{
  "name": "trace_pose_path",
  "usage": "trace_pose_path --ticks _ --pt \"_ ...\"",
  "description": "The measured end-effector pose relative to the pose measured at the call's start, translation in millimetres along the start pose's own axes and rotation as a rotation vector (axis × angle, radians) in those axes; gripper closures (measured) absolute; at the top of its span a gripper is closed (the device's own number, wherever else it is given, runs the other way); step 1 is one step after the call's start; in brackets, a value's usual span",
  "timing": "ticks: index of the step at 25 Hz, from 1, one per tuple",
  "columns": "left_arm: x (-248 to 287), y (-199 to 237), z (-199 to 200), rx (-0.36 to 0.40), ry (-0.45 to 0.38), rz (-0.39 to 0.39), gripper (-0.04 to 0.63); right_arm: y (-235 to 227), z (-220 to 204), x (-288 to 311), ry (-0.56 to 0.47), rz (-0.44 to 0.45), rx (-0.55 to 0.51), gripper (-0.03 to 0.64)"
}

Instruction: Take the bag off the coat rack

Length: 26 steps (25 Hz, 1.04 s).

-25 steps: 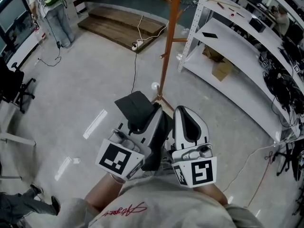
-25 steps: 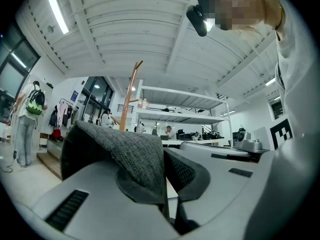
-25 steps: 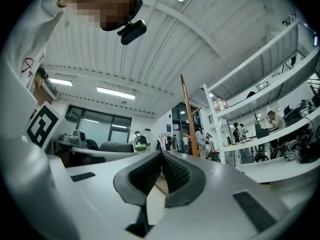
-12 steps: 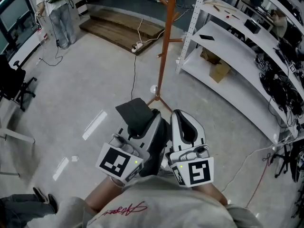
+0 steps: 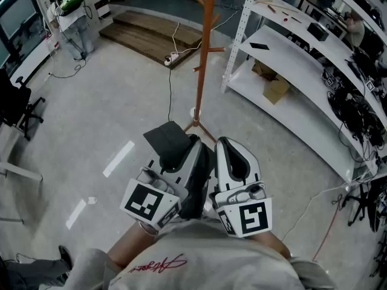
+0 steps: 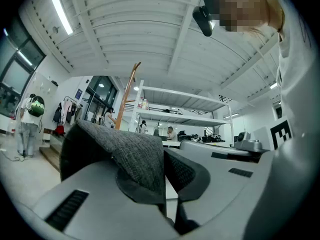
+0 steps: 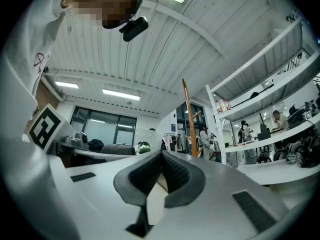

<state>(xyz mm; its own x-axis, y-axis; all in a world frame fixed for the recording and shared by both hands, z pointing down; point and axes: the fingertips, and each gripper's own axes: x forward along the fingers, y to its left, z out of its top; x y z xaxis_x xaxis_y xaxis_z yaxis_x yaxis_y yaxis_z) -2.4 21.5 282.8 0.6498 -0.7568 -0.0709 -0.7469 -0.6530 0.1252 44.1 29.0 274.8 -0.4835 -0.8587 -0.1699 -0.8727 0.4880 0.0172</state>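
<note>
The orange wooden coat rack (image 5: 202, 59) stands on the floor ahead of me, its pegs bare as far as I see. A dark grey fabric bag (image 5: 168, 142) is off the rack. It sticks out from the tip of my left gripper (image 5: 195, 142), which is shut on it close to my chest. In the left gripper view the grey weave of the bag (image 6: 132, 154) drapes over the left jaw, with the coat rack (image 6: 131, 84) far behind. My right gripper (image 5: 233, 142) sits beside the left one, shut and empty. Its pads meet at the tip of the right gripper (image 7: 161, 156).
White shelving (image 5: 296, 59) runs along the right, with a cardboard box (image 5: 275, 89) under it. A wooden platform (image 5: 157, 29) and floor cables lie at the back. A person with a green backpack (image 5: 69, 2) stands far left. A black chair (image 5: 15, 104) is at left.
Both grippers keep their hold and place at my chest. The coat rack has drifted slightly left and away in the head view. The person at back left has moved farther off.
</note>
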Motion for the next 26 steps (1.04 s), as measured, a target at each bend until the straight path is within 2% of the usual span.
trace_pose_path --ticks 5,26 --pt "6.1 -1.6 0.7 -0.005 -0.003 -0.003 0.563 -4.3 1.7 -1.5 -0.018 -0.022 -0.054 0.598" --pt "9.1 -9.8 -4.4 0.002 0.026 -0.032 0.564 -10.3 -3.6 0.0 0.0 -0.036 -0.028 0.598"
